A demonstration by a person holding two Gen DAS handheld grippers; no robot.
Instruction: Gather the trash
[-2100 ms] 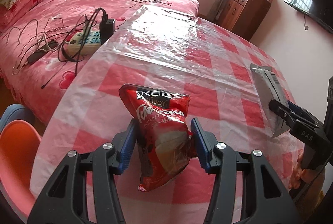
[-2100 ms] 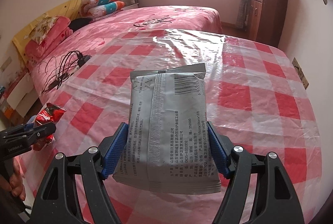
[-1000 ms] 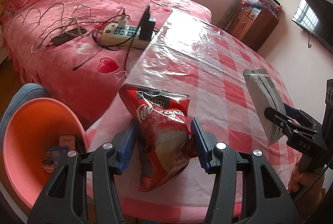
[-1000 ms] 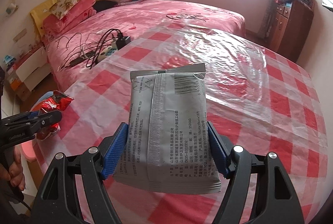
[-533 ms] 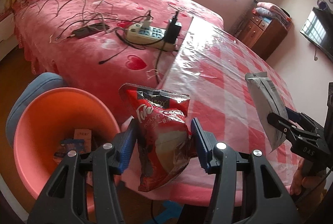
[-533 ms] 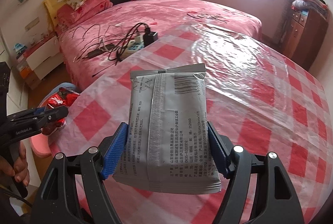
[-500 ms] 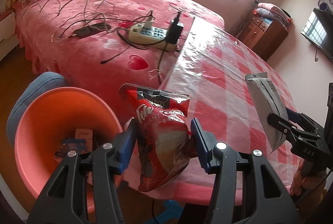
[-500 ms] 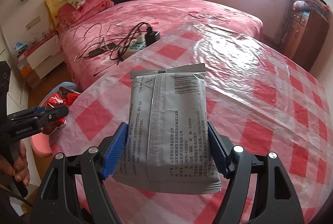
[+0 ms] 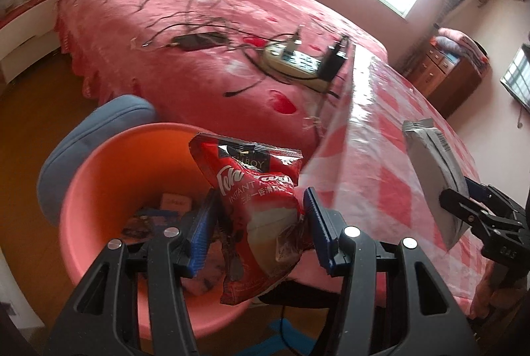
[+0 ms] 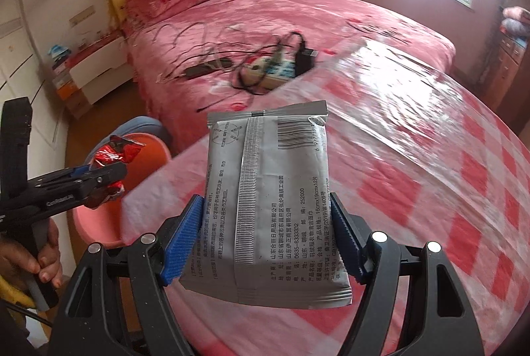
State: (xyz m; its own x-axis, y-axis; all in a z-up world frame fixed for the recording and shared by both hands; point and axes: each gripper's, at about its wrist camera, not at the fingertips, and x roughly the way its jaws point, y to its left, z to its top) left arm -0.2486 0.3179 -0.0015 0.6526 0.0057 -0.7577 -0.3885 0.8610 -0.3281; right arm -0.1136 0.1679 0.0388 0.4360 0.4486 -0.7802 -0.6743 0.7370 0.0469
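1. The left hand-held gripper (image 9: pixel 261 227) is clamped on the red instant-drink sachet (image 9: pixel 255 207), which now hangs over the orange waste bin (image 9: pixel 99 177); a second ago it was still above the worktop (image 9: pixel 381 164).
2. The right hand-held gripper (image 10: pixel 266 240) is clamped on the grey wet-wipe packet (image 10: pixel 268 190), carried toward the same edge but still over the checked cloth.
3. Judgement: the sachet looks ready to drop among the scraps already in the bin; the packet has further to travel.

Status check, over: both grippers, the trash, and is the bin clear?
Left gripper shut on red snack bag, over orange bin. Right gripper shut on grey packet. Nothing blocking.
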